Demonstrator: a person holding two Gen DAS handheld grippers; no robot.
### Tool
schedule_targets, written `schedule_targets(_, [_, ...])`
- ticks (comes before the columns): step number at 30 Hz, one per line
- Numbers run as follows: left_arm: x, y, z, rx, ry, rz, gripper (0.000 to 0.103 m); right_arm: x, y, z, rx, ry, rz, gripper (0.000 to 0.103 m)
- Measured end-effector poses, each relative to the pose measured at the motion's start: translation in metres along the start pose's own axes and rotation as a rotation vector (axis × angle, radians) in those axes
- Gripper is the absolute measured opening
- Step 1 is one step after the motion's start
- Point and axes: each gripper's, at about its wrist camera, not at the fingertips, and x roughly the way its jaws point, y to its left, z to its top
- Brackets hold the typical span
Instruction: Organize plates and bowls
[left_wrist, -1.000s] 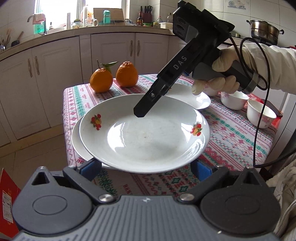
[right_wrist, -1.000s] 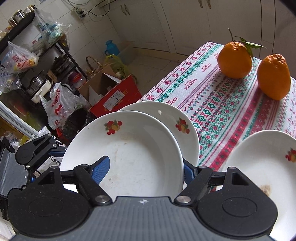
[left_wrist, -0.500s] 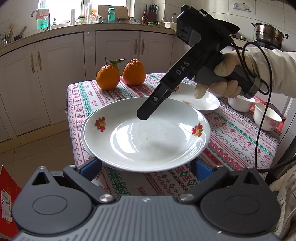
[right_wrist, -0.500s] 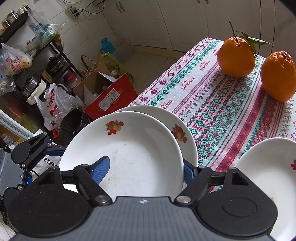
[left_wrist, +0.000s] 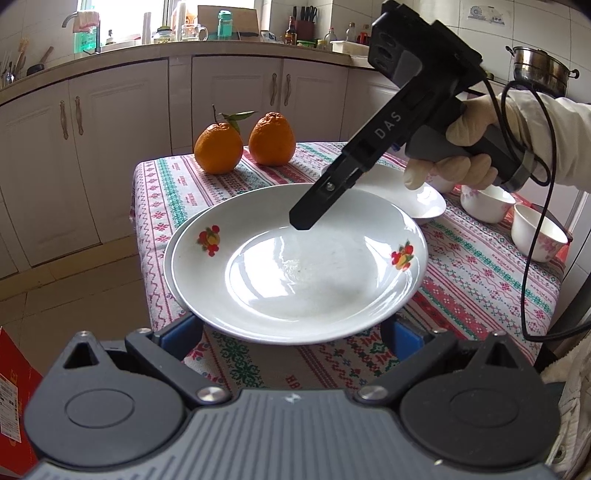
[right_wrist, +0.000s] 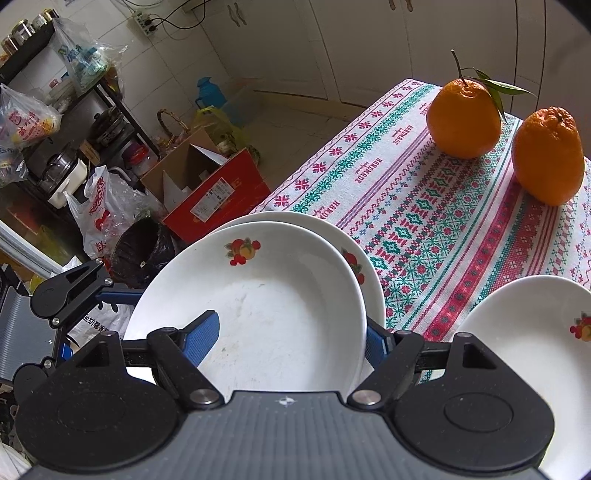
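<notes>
The right hand-held gripper (right_wrist: 291, 339) stands part open astride the rim of the top plate (right_wrist: 273, 306) – one pad inside the dish, the other hidden behind its edge, so whether it grips cannot be told. That plate lies on a second plate (right_wrist: 364, 266), mostly covered, at the worktop (right_wrist: 424, 206) corner farthest from the two oranges (right_wrist: 465, 118). The left hand-held gripper (left_wrist: 295, 332) has its pads hidden under the plate's near rim – its hold is unclear.

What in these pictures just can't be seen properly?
- Left wrist view: the left hand-held gripper has its fingertips hidden under the rim of the top plate.
- Both views: the lower plate is mostly covered by the top plate; whether the two touch is unclear.
- Right wrist view: the third plate is cut off by the picture's edge and by the body of the right hand-held gripper.
</notes>
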Motion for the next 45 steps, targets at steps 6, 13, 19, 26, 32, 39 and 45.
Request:
schedule_targets(6, [0.002, 0.001, 0.0, 0.005, 0.006, 0.007, 0.102, -0.001, -0.001, -0.003, 0.011, 0.002, -0.004, 0.084])
schedule_targets(13, [0.003, 0.003, 0.0, 0.008, 0.0, 0.013, 0.101, -0.006, -0.002, -0.006, 0.024, -0.009, -0.006, 0.084])
schedule_targets(19, [0.002, 0.0, 0.001, 0.025, -0.007, 0.019, 0.101, -0.011, 0.0, -0.01, 0.028, -0.023, -0.016, 0.084])
schedule_targets(26, [0.003, 0.0, 0.0, 0.018, -0.006, 0.025, 0.102, -0.011, 0.005, -0.015, 0.014, -0.024, -0.049, 0.084])
schedule_targets(32, [0.002, -0.001, 0.0, 0.022, -0.007, 0.027, 0.102, -0.012, 0.009, -0.019, 0.006, -0.03, -0.072, 0.084])
schedule_targets(39, [0.002, -0.002, -0.001, 0.028, -0.006, 0.029, 0.102, -0.013, 0.011, -0.022, -0.008, -0.028, -0.103, 0.084])
schedule_targets(45, [-0.001, -0.001, 0.0, 0.022, -0.019, 0.046, 0.102, -0.013, 0.012, -0.031, -0.016, -0.018, -0.121, 0.084])
